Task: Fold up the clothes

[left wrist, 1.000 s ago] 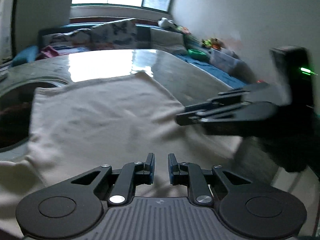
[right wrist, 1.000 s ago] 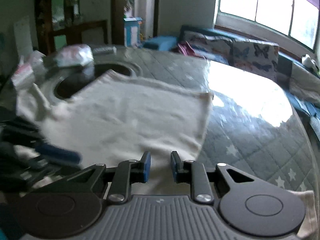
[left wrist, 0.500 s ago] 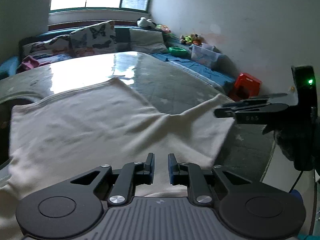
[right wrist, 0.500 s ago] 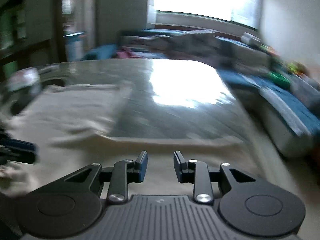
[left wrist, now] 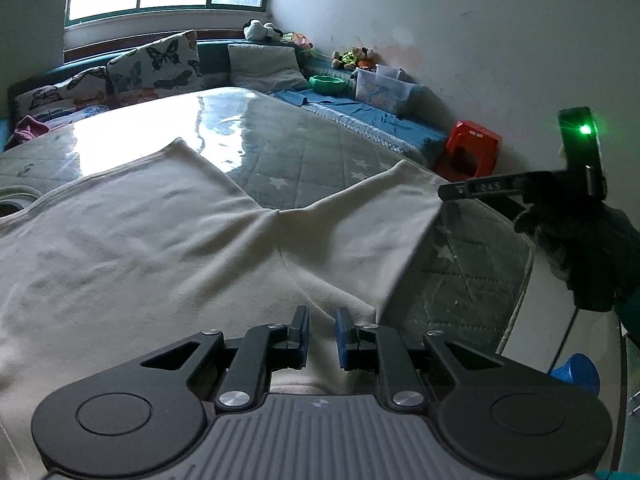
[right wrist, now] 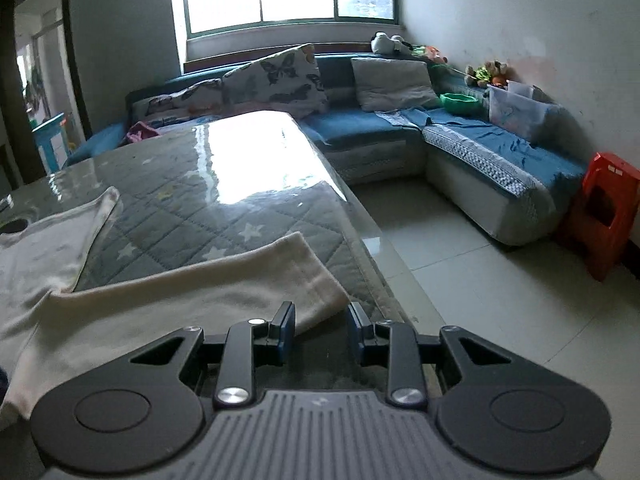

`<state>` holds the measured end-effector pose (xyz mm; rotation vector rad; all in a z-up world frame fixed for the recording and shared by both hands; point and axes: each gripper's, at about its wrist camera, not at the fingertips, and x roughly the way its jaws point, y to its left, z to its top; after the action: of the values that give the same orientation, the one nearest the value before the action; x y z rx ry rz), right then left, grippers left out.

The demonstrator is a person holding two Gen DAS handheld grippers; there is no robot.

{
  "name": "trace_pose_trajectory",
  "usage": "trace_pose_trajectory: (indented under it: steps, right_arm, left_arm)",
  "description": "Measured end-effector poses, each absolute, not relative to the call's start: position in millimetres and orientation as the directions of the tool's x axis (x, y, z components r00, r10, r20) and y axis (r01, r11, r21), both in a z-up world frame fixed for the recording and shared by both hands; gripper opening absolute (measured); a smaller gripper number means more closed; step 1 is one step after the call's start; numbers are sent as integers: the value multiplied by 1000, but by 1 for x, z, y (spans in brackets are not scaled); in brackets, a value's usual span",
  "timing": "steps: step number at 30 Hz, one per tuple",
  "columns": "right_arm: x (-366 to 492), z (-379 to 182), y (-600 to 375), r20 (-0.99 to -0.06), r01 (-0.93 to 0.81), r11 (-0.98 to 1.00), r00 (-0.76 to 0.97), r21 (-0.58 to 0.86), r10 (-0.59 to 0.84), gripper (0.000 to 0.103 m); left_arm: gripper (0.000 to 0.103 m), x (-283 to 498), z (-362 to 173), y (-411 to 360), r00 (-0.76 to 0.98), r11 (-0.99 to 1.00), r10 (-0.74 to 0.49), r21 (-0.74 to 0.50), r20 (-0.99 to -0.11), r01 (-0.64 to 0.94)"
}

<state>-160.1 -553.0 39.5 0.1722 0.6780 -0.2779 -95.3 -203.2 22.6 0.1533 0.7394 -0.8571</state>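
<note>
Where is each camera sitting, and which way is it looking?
Left wrist view: sits on the left hand-held gripper, looking across the cream long-sleeved garment toward the window; its two open fingers show, plus the right hand-held gripper in a dark-gloved hand.
Right wrist view: sits on the right hand-held gripper, looking over the garment's sleeve cuff toward the blue corner sofa; only its open fingers show.
Both share the garment, grey quilted star-patterned table cover, sofa, window and red plastic stool.
</note>
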Motion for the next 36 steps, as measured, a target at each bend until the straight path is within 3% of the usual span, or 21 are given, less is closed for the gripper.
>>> trace_pose_trajectory:
  steps: [6, 8, 10, 17, 24, 36]
  right_arm:
    - [-152, 32, -551, -625, 333, 941, 747, 56, -227, 26]
    - [-151, 32, -550, -622, 326, 944, 750, 52, -225, 11]
    - [-152, 34, -550, -619, 318, 946, 755, 60, -214, 8]
    - [-158, 55, -549, -555, 296, 954, 802, 53, -218, 7]
    - [-155, 50, -551, -575, 303, 952, 786, 42, -224, 7]
    - [-159, 144, -508, -443, 98, 994, 894, 54, -64, 7]
  left_arm:
    - [16, -94, 22, -205, 426, 663, -626, -159, -654, 731]
    - [16, -94, 22, -206, 425, 664, -624, -157, -656, 731]
    - [16, -94, 23, -206, 426, 665, -622, -156, -657, 730]
    - [16, -96, 26, -210, 428, 653, -633, -148, -645, 743]
    - [19, -100, 21, -216, 427, 643, -635, -135, -644, 754]
    - [24, -97, 32, -169, 499, 720, -610, -167, -616, 674]
